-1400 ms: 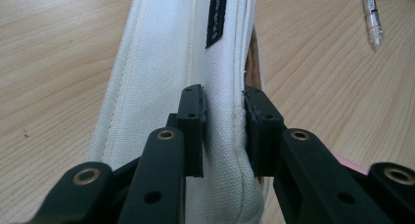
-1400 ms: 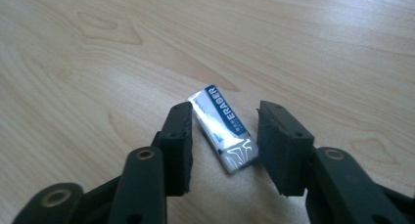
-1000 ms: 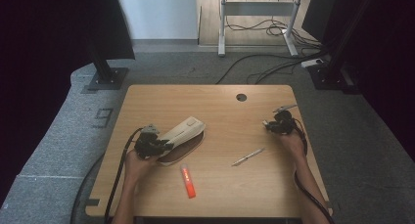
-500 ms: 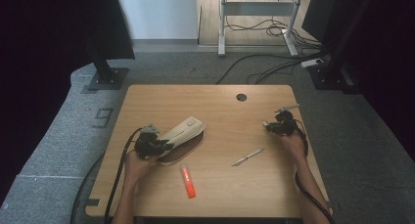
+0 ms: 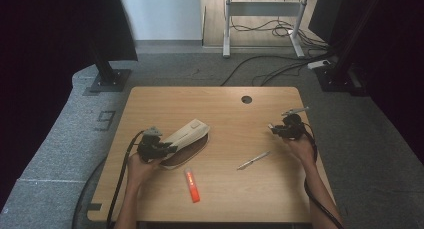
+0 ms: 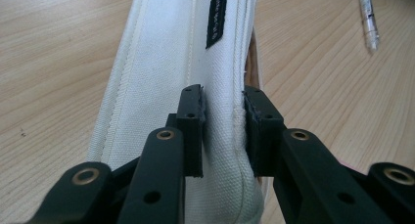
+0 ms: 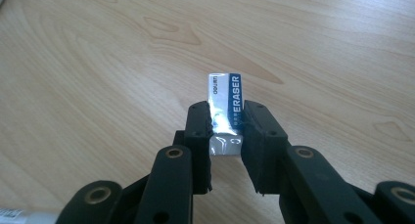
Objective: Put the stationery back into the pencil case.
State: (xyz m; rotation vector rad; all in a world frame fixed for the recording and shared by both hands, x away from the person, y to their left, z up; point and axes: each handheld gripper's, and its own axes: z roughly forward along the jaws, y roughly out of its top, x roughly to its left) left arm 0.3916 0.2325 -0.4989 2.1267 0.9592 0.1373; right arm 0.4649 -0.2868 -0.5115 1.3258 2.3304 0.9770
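Nearest the person, one orange marker (image 5: 192,185) lies flat on the desk (image 5: 260,199), just short of the near edge and pointing roughly near to far. Two forearms enter from the near side, one claw in each hand.

Left claw (image 5: 162,150): its jaws are pinched on the near end of one white fabric pencil case (image 5: 187,135). The left gripper view confirms the grip, with both pads pressed into a fold of canvas at the case end (image 6: 215,62) (a small black label is sewn farther along the fabric). The case lies on the left half of the desk, angled from near left to far right, its brown underside or opening turned toward the near right.

One slim silver pen (image 5: 254,160) lies between the two hands, right of the case and well apart from it; its tip also appears at the top right of the left gripper view (image 6: 368,18).

Right claw (image 5: 274,129): its jaws are pinched on one small eraser (image 7: 224,111) in a blue and white sleeve printed ERASER, held above the wood on the right side of the desk.

Count: one case, one marker, one pen, one eraser, two claws.

Surface: light wood-grain desk with rounded corners and one round cable hole (image 5: 246,99) near the far edge. Room: grey carpet, black stands at far left and far right, loose cables on the floor, and a metal frame at the far wall.
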